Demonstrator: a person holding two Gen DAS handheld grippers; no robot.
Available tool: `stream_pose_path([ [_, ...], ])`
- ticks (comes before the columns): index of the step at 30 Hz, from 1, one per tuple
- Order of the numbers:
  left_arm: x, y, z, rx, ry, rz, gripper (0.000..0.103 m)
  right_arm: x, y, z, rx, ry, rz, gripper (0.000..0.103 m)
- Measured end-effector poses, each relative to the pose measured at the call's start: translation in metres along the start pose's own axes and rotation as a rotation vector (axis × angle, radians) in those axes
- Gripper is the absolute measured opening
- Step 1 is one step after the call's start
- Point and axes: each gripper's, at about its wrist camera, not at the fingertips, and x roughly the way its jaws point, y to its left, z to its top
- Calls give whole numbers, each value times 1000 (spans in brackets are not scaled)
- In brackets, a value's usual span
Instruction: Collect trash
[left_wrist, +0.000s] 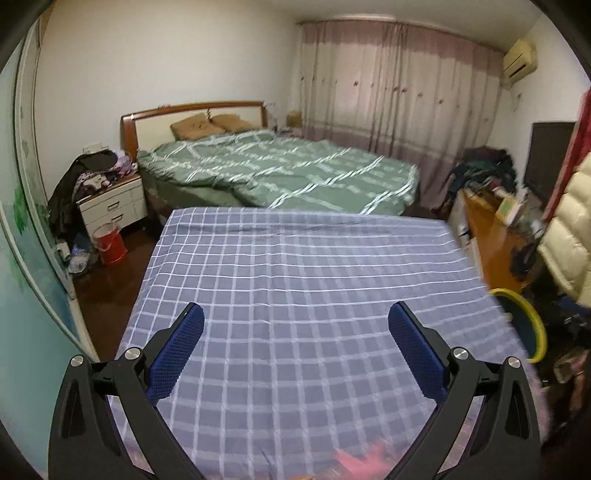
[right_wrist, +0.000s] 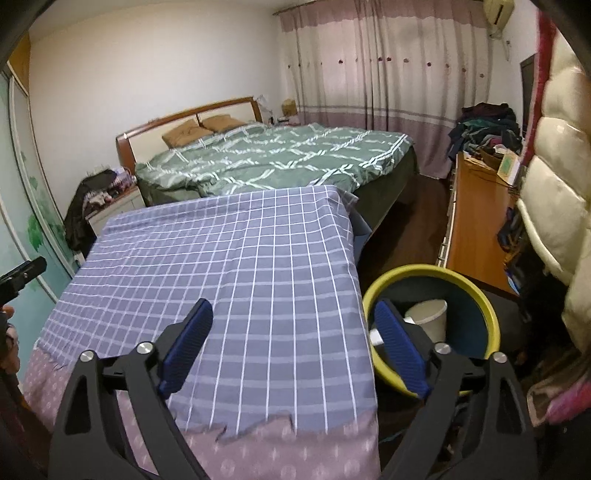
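A bin with a yellow-green rim (right_wrist: 476, 291) and dark inside stands on the floor just right of the checked table (right_wrist: 229, 266); a white paper cup (right_wrist: 428, 317) lies in it. In the left wrist view only the bin's rim (left_wrist: 535, 325) shows at the table's right edge. My right gripper (right_wrist: 293, 325) hangs open over the table's right front corner, its right finger in front of the bin, nothing between the blue pads. My left gripper (left_wrist: 295, 325) is open over the blue-grey checked cloth (left_wrist: 295, 266), holding nothing. Its tip (right_wrist: 26, 273) shows at the left edge of the right wrist view.
A green-quilted bed (left_wrist: 280, 170) lies beyond the table. A nightstand piled with clothes (left_wrist: 110, 203) and a red bucket (left_wrist: 109, 245) stand at the left. A wooden cabinet (right_wrist: 476, 221) with clutter and a cream padded coat (right_wrist: 554, 184) are at the right. Something pink (left_wrist: 362, 461) lies blurred at the table's front.
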Motion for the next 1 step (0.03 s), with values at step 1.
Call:
stream_pose_path([
  [1,20,4,4,7,20,12,98,12,1,6,0,12,8,87],
])
